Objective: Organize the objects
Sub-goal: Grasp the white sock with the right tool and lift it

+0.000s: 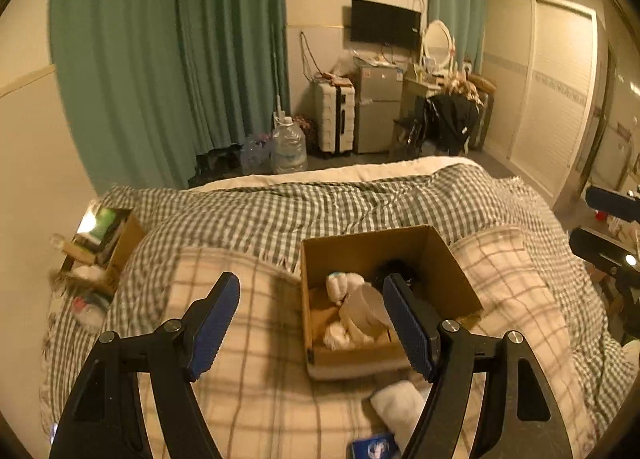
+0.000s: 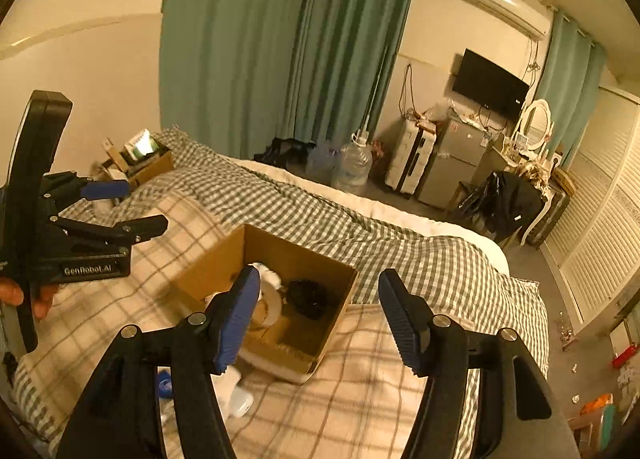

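An open cardboard box (image 1: 436,259) sits on the checked bedding, also in the right wrist view (image 2: 216,263). It holds a roll of tape (image 1: 366,309), white bundles (image 1: 340,285) and a black item (image 1: 396,269). My left gripper (image 1: 310,325) is open and empty, above the pillow just left of the box. My right gripper (image 2: 320,319) is open and empty, over the box's near right corner. A white cloth (image 1: 398,405) and a small blue packet (image 1: 374,447) lie on the bedding in front of the box.
A second cardboard box (image 1: 120,243) full of items stands at the bed's far left edge by the wall. Beyond the bed are water jugs (image 1: 288,147), a suitcase (image 1: 334,119), a small fridge and a dresser. Litter lies on the floor at the right (image 2: 600,403).
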